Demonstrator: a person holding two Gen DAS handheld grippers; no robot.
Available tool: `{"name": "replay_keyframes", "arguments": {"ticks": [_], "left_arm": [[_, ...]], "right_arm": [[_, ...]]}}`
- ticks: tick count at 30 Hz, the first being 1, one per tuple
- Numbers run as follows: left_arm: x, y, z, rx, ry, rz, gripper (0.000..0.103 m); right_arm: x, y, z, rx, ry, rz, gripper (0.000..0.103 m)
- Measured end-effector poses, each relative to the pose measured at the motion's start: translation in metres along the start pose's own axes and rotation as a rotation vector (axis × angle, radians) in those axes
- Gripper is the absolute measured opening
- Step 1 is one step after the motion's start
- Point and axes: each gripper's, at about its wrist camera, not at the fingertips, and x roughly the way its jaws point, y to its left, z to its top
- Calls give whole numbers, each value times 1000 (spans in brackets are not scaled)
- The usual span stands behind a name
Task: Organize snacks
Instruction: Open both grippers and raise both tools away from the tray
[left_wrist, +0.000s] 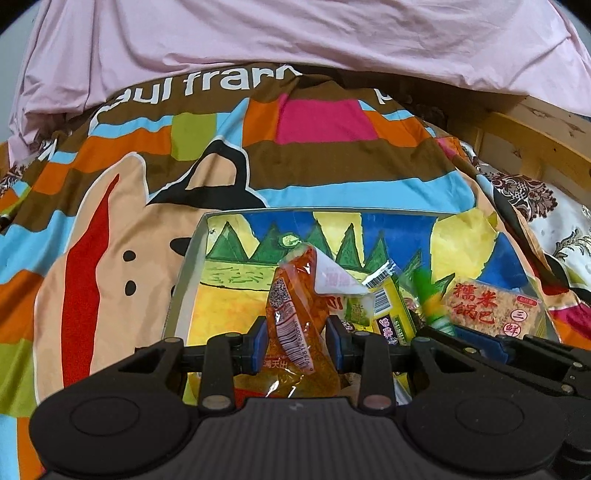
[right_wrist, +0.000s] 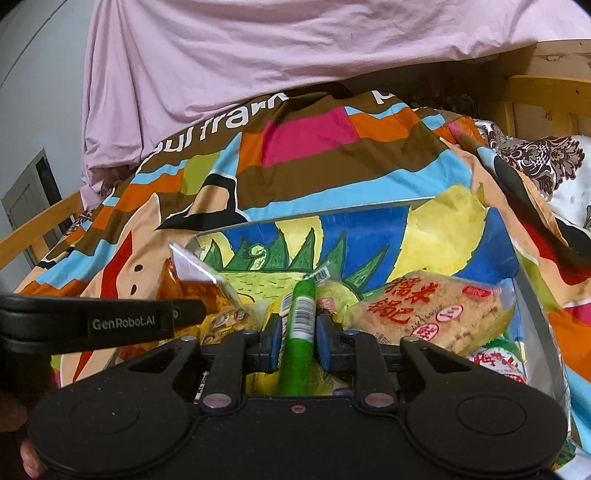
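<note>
My left gripper (left_wrist: 297, 334) is shut on an orange snack packet (left_wrist: 295, 291) with a barcode, holding it upright over a shallow tray (left_wrist: 184, 273) with a painted bottom. My right gripper (right_wrist: 297, 332) is shut on a slim green stick packet (right_wrist: 301, 314) that points forward over the same tray (right_wrist: 535, 295). A large rice-cracker packet (right_wrist: 424, 310) with red characters lies in the tray at the right (left_wrist: 495, 308). Yellow packets (left_wrist: 391, 306) lie between the two grippers. The side of the left gripper (right_wrist: 110, 321) crosses the right wrist view at the left.
The tray rests on a bright patchwork duvet (left_wrist: 110, 221). A pink sheet (left_wrist: 295, 37) hangs behind it. A wooden bed frame (left_wrist: 535, 140) runs along the right, with a floral pillow (right_wrist: 535, 162) near it. Another red-and-white packet (right_wrist: 498, 363) lies at the tray's near right.
</note>
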Motion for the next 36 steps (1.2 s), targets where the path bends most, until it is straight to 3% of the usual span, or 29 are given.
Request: {"name": "replay_keyframes", "arguments": {"ticks": [4, 6, 9, 11, 24, 36], "left_arm": [[-2, -1, -1, -5, 4, 7, 41], [-6, -2, -2, -2, -12, 8, 59], [-13, -3, -1, -3, -30, 16, 63], [-20, -2, 1, -11, -44, 17, 64], [-86, 6, 12, -36, -174, 56, 97], [-154, 20, 3, -59, -275, 81, 102]], "right_arm": [[-5, 1, 2, 0, -12, -8, 28], [-9, 0, 4, 7, -21, -10, 31], [-18, 0, 7, 6, -47, -21, 35], [-26, 0, 10, -2, -71, -34, 41], [-91, -5, 27, 18, -193, -70, 69], [-152, 18, 28, -43, -295, -69, 86]]}}
